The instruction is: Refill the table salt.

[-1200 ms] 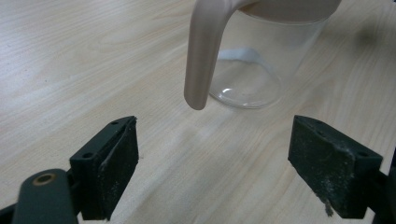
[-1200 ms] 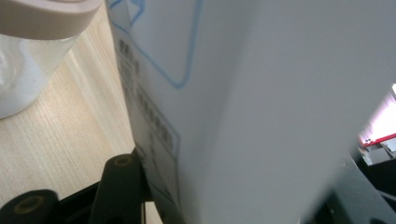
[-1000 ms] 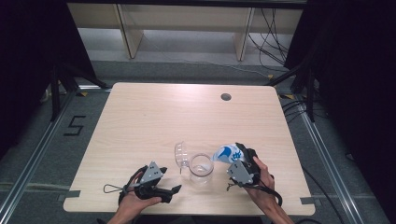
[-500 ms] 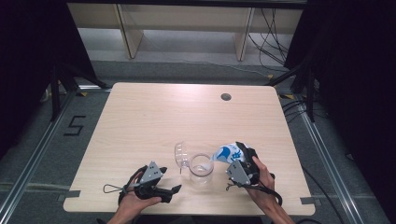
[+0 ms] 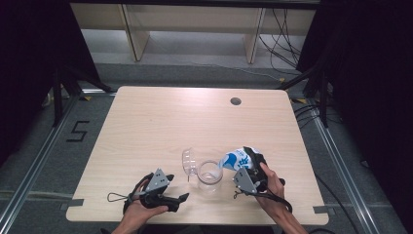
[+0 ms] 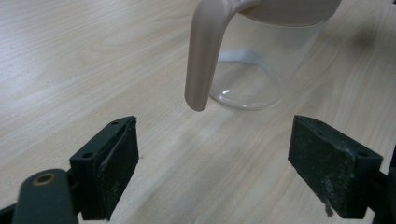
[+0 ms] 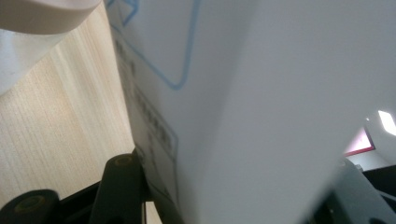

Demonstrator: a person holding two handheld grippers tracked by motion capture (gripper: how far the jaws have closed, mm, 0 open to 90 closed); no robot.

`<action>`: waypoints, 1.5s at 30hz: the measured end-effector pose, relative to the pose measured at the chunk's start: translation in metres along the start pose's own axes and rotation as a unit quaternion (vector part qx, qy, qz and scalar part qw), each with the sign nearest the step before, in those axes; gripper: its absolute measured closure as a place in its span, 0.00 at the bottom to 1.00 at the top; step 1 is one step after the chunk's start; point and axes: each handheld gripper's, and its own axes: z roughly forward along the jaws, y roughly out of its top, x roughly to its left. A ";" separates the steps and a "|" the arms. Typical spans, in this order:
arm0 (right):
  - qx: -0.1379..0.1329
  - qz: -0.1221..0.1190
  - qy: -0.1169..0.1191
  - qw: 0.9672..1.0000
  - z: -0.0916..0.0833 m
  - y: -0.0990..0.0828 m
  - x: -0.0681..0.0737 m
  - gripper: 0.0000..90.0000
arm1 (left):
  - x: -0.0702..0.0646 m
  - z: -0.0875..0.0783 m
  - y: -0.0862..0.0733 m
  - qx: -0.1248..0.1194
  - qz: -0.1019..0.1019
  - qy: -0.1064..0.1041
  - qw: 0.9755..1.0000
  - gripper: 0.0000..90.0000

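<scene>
1. The right tool (image 5: 251,168) is in the lower middle of the high view, a little right of centre, and it is clamped on a white carton (image 5: 235,159) with blue print.
2. The carton is tilted, with its top end over the mouth of a clear jug (image 5: 210,176) that stands on the bench (image 5: 160,122).
3. In the right gripper view the carton (image 7: 261,112) takes most of the frame (the print is blurred), and the jug's rim is in the upper left corner.
4. The left tool (image 5: 178,199) rests at the lower left of the high view, beside the jug; its jaws are apart and hold nothing.
5. In the left gripper view the jug (image 6: 247,60) stands at the top, its beige handle (image 6: 203,60) hanging toward the tool (image 6: 212,172).
6. A clear lid (image 5: 189,161) lies just beside the jug, on its upper left side.
</scene>
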 end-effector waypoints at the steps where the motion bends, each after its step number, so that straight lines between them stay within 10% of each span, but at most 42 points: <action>1: -0.001 0.001 -0.002 1.000 0.000 0.000 0.000 0.55 | 0.000 0.000 0.000 -0.002 0.002 -0.002 1.000 0.18; 45: -0.009 -0.053 -0.028 0.998 0.001 0.003 -0.001 0.55 | -0.001 0.001 0.000 -0.005 -0.003 -0.002 1.000 0.17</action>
